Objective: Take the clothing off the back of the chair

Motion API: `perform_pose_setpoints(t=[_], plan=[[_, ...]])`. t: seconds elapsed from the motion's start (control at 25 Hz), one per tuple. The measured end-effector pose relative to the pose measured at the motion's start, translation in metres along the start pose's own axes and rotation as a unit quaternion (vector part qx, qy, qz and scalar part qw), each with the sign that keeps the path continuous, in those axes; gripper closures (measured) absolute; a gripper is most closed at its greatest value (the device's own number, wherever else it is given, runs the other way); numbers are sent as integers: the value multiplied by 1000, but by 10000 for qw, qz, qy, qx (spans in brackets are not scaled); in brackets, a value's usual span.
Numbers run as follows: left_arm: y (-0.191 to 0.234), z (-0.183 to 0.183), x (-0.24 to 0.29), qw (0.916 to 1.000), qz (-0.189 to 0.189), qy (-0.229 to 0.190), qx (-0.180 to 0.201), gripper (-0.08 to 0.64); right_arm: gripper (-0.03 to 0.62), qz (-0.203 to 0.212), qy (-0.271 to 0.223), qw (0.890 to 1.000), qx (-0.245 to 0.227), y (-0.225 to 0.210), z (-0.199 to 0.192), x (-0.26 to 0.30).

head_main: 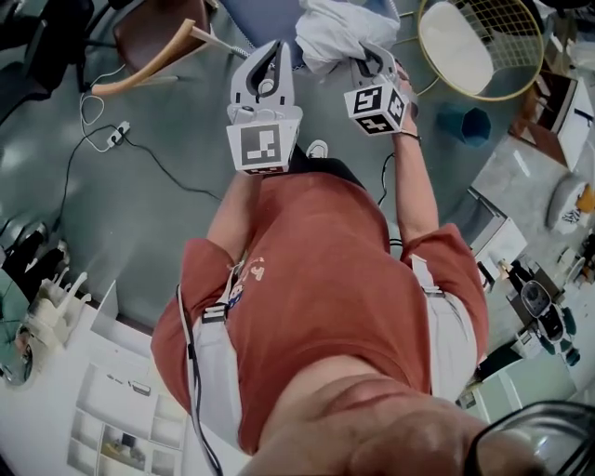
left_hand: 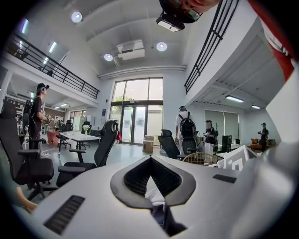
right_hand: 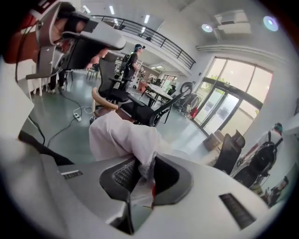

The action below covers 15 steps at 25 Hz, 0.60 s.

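Closest in, clamps right gripper (right_hand: 141, 163) on a fold of white clothing (right_hand: 119, 137), bunched just past the tips. Alongside, holds left gripper (left_hand: 150, 161) pressed together, empty. Farther out, wooden chair (head_main: 153, 46) and a cable (head_main: 139, 153) on grey floor (head_main: 139, 242).

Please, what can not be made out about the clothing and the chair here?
- Chair's back: head view, only a blue-grey patch beside the white clothing, cut off by the top edge.
- Kind of garment: every view, too bunched.
- Whether it hangs on the chair: right gripper view, cloth pinched in the right gripper hides what lies below.
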State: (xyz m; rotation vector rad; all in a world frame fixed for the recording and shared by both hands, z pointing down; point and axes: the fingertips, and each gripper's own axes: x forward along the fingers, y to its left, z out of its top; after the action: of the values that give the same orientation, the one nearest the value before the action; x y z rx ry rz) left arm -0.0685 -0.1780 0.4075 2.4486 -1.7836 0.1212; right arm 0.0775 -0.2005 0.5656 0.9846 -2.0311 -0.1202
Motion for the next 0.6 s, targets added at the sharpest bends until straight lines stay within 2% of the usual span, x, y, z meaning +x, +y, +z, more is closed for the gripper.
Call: perform_pose_setpoints(t=[0.16,0.32,0.44,0.6], plan=[[-10,7,-13,9999,40,-80,92,546,532,25,-500,9933,1039,-3,1,-6],[-23,17,-26,9998,14,-137,115,546,537,-14,-976,9743,2031,-14,11,-23],[-32,26,-38,9996,-1,-215,178,546,540,-62,-1342,9603,2446,-22,21,-44],[-42,36,-51,9995,17,-268,148,546,540,-140,-1779,9459,2710,-30,34,-75]])
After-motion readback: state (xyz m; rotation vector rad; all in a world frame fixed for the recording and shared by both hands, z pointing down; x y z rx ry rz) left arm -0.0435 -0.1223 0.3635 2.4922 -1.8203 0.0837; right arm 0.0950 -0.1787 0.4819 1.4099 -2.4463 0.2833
